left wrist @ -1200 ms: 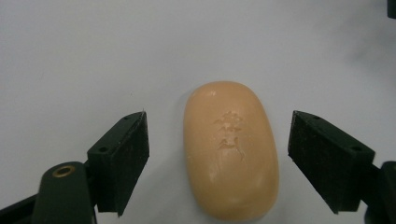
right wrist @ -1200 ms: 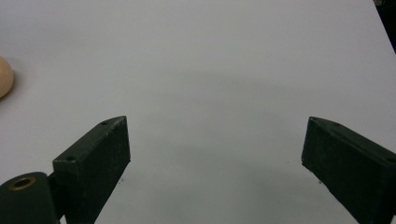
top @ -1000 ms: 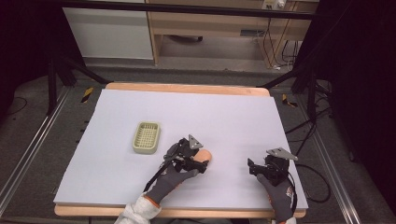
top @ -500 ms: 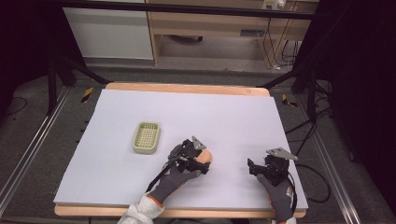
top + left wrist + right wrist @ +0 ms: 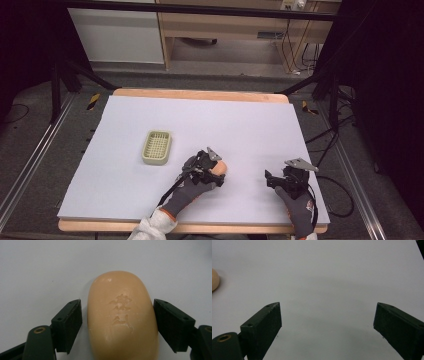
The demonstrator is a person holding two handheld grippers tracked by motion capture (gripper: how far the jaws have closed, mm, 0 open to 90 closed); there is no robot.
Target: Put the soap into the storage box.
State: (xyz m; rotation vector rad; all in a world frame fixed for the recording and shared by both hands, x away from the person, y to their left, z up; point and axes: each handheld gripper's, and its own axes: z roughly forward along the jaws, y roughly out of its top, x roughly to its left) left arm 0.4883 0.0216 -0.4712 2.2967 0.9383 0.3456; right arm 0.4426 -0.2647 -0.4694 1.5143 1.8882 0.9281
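A peach-coloured oval soap bar (image 5: 120,317) with a stamped mark lies flat on the pale grey mat. My left gripper (image 5: 117,322) straddles it, one jaw on each long side. The jaws have just been closing around the bar. A thin gap still shows at the left pad (image 5: 71,325), and the right pad (image 5: 170,325) sits at the soap's edge. In the high view the left gripper (image 5: 216,169) covers most of the soap (image 5: 223,167). My right gripper (image 5: 270,180) rests on the mat to the right, open with nothing between its jaws (image 5: 327,320).
A small pale green slatted basket (image 5: 157,147) sits on the mat left of the left hand. The mat (image 5: 240,125) covers a wooden table. The soap's end (image 5: 214,280) shows at the left edge of the right gripper view. Dark stands and cables flank the table.
The left gripper has edged slightly to the right over the soap. The right gripper has stayed where it was.
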